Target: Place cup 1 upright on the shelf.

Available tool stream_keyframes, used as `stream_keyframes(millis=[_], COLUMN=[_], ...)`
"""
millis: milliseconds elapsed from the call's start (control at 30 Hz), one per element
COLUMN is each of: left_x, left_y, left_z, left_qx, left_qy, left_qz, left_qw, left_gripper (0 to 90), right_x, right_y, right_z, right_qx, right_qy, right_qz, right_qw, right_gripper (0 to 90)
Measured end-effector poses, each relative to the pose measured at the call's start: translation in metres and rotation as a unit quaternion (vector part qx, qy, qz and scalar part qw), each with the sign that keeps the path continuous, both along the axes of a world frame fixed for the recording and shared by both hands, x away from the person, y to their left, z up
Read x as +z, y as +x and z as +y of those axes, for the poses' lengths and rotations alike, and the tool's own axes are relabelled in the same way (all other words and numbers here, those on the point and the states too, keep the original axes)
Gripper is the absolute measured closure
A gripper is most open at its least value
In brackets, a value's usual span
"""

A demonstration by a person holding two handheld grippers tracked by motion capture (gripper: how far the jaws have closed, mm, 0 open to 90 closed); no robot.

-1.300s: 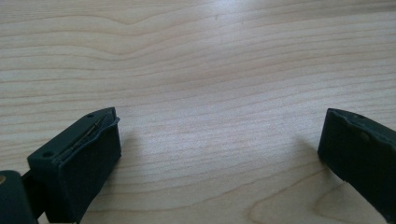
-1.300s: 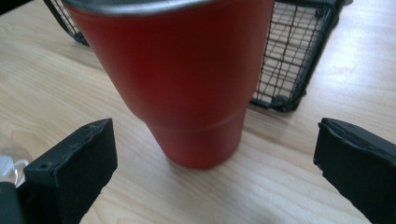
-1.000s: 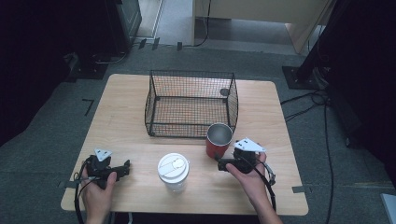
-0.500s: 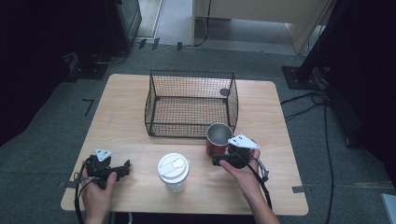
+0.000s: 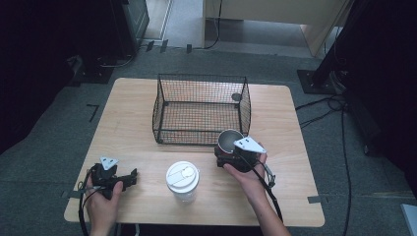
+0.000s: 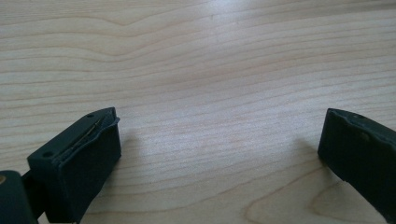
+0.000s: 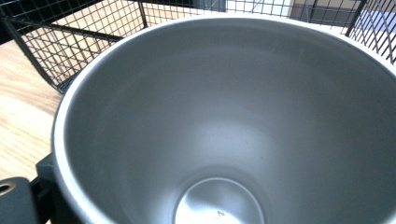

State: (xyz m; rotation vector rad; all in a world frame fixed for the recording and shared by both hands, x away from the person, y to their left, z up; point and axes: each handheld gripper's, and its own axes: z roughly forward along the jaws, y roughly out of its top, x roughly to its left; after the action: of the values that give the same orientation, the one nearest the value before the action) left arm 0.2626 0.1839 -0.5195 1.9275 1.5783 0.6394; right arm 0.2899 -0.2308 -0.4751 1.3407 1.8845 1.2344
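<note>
the right tongs [image 5: 225, 160] have just been closing around the metal cup [image 5: 229, 141] beside the wire basket [image 5: 162, 105] on the desk [image 5: 133, 132], so i'd square them before lifting, while the left tongs [image 5: 129, 176] rest wide.

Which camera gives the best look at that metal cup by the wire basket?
The right gripper view: the metal cup spans the frame, showing its empty silver inside down to the bottom. The high view shows it small, standing beside the wire basket with the right claw at it. The left gripper view shows bare table.
</note>
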Motion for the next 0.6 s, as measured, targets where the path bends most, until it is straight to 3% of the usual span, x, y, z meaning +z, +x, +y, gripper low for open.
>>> stream_keyframes(millis=[333, 600], left_x=[0.0000, 0.0000], left_y=[0.0000, 0.0000], left_z=[-0.0001, -0.0001], left_qx=[-0.001, -0.001], left_qy=[0.000, 0.000], left_qz=[0.000, 0.000], left_qw=[1.0000, 1.0000], left_gripper=[0.0, 0.0], right_x=[-0.0003, 0.0042], right_y=[-0.0026, -0.0070], right_z=[0.0019, 0.0034], right_qx=[-0.004, 0.002], right_qy=[-0.007, 0.006], right_qz=[-0.011, -0.033], right_qw=[0.9999, 0.9994], right_gripper=[6.9, 7.0])
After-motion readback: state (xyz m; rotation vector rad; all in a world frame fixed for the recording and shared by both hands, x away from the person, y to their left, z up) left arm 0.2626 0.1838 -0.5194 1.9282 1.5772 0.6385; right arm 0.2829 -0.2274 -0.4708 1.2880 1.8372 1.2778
